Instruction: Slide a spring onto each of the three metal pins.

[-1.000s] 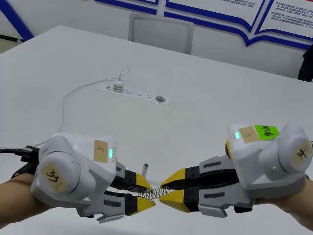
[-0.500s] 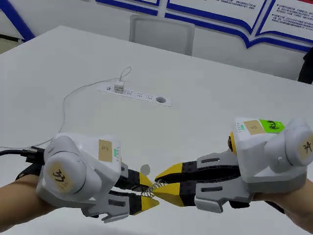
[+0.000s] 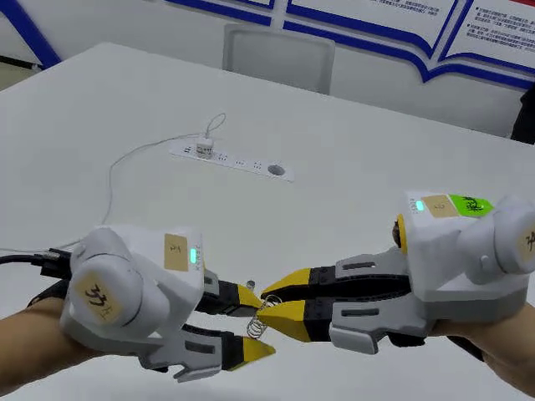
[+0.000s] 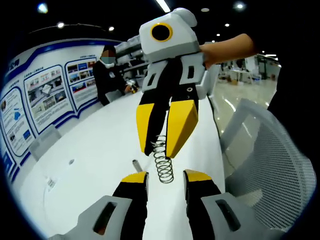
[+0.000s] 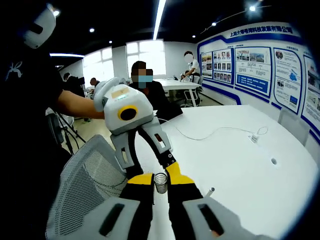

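- Left gripper [image 4: 165,176]: jaws spread and gripping nothing. The yellow tips stand either side of the spring's free end, apart from it as far as the left gripper view tells.
- Pin [image 4: 135,164]: one short metal pin on the white table [image 3: 351,167], just beside the meeting jaw tips. It is bare, with no spring on it.
- Spring [image 4: 162,160]: a small steel coil held in the air above the table, between the two grippers. One end is pinched and the other hangs free towards the left jaws.
- Right gripper [image 3: 267,305]: jaws clamped on the spring's end (the right gripper view has the coil end-on between its yellow tips).
- Power strip [image 3: 230,159]: on the far side of the table, well apart from the work and not involved in it.
- Step in hand, as judged: passing or steadying the coil before it is lined up over the pin.
- Hazard, drop: if the right jaws let go before the left jaws close, the coil falls and may roll off.
- Hazard, flick: the coil is held by one end only, so it can swing or spring out of the pinch.
- Hazard, crush: too hard a squeeze could flatten the turns, and the coil would then jam on the pin.
- Hazard, knock: the jaw tips work close to the pin, and a careless sweep could topple it.
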{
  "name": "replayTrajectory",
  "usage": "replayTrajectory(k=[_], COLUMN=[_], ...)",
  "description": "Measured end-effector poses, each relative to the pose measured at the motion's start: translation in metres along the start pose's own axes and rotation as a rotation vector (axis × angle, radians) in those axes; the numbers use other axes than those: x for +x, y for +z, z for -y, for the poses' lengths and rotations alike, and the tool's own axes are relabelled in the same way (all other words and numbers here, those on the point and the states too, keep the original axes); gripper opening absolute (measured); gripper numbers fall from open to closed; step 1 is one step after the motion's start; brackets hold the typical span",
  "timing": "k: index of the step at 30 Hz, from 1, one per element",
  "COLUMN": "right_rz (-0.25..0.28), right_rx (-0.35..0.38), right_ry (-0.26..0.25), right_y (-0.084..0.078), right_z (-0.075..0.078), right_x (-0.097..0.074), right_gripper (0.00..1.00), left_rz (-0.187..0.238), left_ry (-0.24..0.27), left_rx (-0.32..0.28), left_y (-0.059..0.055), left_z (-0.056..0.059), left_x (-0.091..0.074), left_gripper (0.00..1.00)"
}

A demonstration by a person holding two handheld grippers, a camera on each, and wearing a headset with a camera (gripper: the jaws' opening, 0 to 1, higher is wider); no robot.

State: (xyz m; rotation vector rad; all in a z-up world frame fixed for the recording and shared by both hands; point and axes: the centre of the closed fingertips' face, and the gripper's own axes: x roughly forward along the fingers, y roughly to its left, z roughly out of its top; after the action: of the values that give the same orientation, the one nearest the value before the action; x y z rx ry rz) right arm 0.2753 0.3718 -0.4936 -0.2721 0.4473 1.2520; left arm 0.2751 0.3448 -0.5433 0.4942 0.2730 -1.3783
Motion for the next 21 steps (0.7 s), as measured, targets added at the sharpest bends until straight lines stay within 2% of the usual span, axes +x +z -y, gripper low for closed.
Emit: replayTrajectory(k=[5,8,11,13,16,21], right_rz=[0.001,-0.001,-0.007,-0.01,-0.016,-0.033], right_rx=[0.005,0.008,0.012,0.015,0.023,0.032], right_ry=[-0.015,-0.03,-0.053,-0.066,-0.092,-0.131], right_y=[0.001,0.001,-0.001,-0.002,-0.005,-0.011], right_z=[0.006,0.011,0.017,0.022,0.031,0.044], right_x=[0.0,-0.001,-0.001,-0.001,-0.003,-0.006], right_gripper=[0.1,0.1,0.1,0.1,0.1,0.1], left_rz=[-0.005,-0.007,-0.014,-0.003,0.012,-0.002], left_ry=[0.03,0.042,0.085,0.122,0.162,0.206], left_rx=[0.001,-0.002,-0.021,-0.033,-0.07,-0.086], left_y=[-0.003,-0.005,-0.009,-0.009,-0.009,-0.015], left_z=[-0.006,-0.009,-0.019,-0.027,-0.038,-0.049], left_x=[-0.004,-0.006,-0.011,-0.014,-0.018,-0.024], left_gripper=[0.44,0.48,0.61,0.7,0.77,0.91])
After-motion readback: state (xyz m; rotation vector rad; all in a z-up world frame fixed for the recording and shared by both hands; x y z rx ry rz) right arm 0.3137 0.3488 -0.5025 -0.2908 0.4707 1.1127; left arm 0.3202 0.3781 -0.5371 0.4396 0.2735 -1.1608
